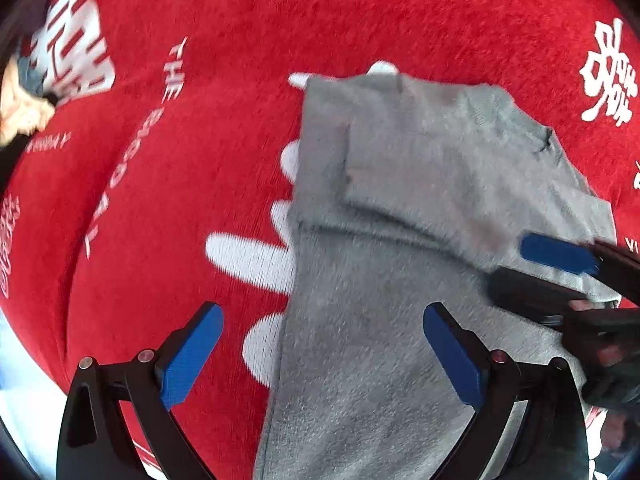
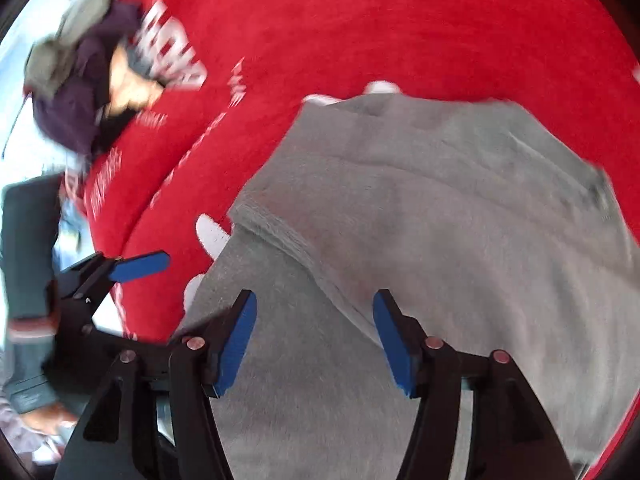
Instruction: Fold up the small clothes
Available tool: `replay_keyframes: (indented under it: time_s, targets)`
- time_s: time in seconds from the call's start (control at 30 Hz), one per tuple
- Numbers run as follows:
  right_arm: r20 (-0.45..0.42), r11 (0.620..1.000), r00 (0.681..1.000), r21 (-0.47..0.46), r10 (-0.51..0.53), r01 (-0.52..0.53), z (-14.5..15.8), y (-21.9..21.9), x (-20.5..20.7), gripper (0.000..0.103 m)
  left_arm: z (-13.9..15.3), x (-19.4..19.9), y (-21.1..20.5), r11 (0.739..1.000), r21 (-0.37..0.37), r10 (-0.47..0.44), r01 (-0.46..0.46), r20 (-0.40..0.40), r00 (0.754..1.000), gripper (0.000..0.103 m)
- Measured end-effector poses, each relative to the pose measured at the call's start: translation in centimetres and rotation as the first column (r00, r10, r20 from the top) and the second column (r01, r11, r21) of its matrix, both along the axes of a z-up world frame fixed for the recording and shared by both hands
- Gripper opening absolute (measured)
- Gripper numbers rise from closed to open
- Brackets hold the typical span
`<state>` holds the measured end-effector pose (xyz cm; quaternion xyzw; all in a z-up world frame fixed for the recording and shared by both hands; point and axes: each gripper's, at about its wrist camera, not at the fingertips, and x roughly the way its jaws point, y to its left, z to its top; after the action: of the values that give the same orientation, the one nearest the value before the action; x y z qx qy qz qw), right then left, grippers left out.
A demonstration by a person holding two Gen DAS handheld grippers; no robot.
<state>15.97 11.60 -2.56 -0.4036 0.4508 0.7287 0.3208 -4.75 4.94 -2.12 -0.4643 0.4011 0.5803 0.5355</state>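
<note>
Both hand-held grippers stand spread and empty above a grey garment. At the bottom of the left wrist view, the left gripper [image 1: 322,354] has its blue-padded fingers wide apart, one over red fabric and one over grey cloth, with nothing between the pads. At the bottom of the right wrist view, the right gripper [image 2: 314,342] is parted too, hovering over the grey cloth without pinching it.

Filling the centre and right of both views, the grey garment [image 1: 400,208] is a soft, fleecy small piece of clothing. One flap is already turned over onto the body, leaving a raised fold edge running across the middle. A small dark mark sits near its upper right corner. It lies flat on a red blanket [image 1: 192,168] printed with white lettering and shapes, which covers nearly the whole frame.

At the upper left of the right wrist view, blurred, a person [image 2: 84,92] in dark clothing appears beyond the blanket's edge.

As a judgement, the fold is part done and needs another flap brought over. The turned flap lies loose, so a gripper dragging low across it could pull it open again. A deep pinch could also catch the red blanket along with the grey cloth, since both are plush and lie pressed together.
</note>
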Motion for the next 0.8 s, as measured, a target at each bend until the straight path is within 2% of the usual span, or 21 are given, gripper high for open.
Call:
replay_keyframes:
  time_s: [0.07,0.17,0.2,0.27,0.3,0.4,0.47,0.53,0.57,0.6,0.7,0.73,0.8]
  targets:
    - [-0.03,0.991,0.991,-0.04,-0.132,0.131,0.7,0.0,3.7,0.064,0.8,0.2,0.8,1.0,0.026,-0.004,0.003,0.012,1.0,0.101]
    - [-0.072,0.933,0.933,-0.101,-0.352,0.344,1.0,-1.0,10.3,0.064,1.7,0.5,2.4,0.998,0.06,-0.007,0.006,0.017,1.0,0.101]
    - [-0.077,0.904,0.904,-0.124,-0.421,0.41,1.0,-1.5,12.5,0.064,2.0,0.7,3.0,0.997,0.072,-0.011,0.01,0.015,1.0,0.101]
    - [-0.083,0.821,0.824,-0.189,-0.56,0.539,0.5,-2.8,17.6,0.064,2.2,1.2,4.2,0.996,0.086,-0.015,0.014,0.007,1.0,0.101]
    - [-0.084,0.79,0.795,-0.216,-0.601,0.574,0.1,-3.2,19.1,0.064,2.1,1.5,5.1,0.996,0.089,-0.016,0.016,0.003,1.0,0.101]
    - [-0.091,0.663,0.676,-0.33,-0.731,0.672,-2.0,-5.5,23.5,0.064,1.3,2.5,6.6,0.996,0.088,-0.02,0.021,-0.011,1.0,0.101]
    - [-0.079,0.608,0.628,-0.367,-0.774,0.704,-3.2,-6.0,24.8,0.063,0.2,3.1,7.3,0.997,0.065,-0.024,0.028,-0.066,0.998,0.101]
    - [-0.073,0.561,0.58,-0.371,-0.812,0.739,-4.5,-5.6,25.7,0.05,-1.0,3.3,7.4,0.999,0.031,-0.029,0.033,-0.116,0.993,0.101]
    - [-0.082,0.548,0.56,-0.364,-0.824,0.753,-4.6,-5.3,26.0,0.028,-1.3,3.1,7.2,0.999,0.021,-0.025,0.028,-0.129,0.991,0.101]
    - [-0.089,0.542,0.548,-0.349,-0.831,0.764,-4.5,-5.0,25.8,0.01,-1.5,2.9,7.0,1.0,0.015,-0.018,0.02,-0.134,0.991,0.101]
    - [-0.083,0.554,0.554,-0.269,-0.828,0.788,-3.7,-3.9,26.0,0.009,-2.2,2.0,6.3,1.0,-0.003,-0.017,0.016,-0.15,0.989,0.101]
    - [-0.065,0.564,0.569,-0.266,-0.82,0.782,-4.1,-3.8,26.0,0.009,-2.6,1.9,6.1,1.0,-0.007,-0.023,0.022,-0.147,0.989,0.101]
    - [-0.048,0.564,0.576,-0.281,-0.816,0.776,-4.9,-4.3,26.5,0.009,-2.8,1.4,5.8,1.0,0.008,-0.019,0.02,-0.119,0.993,0.102]
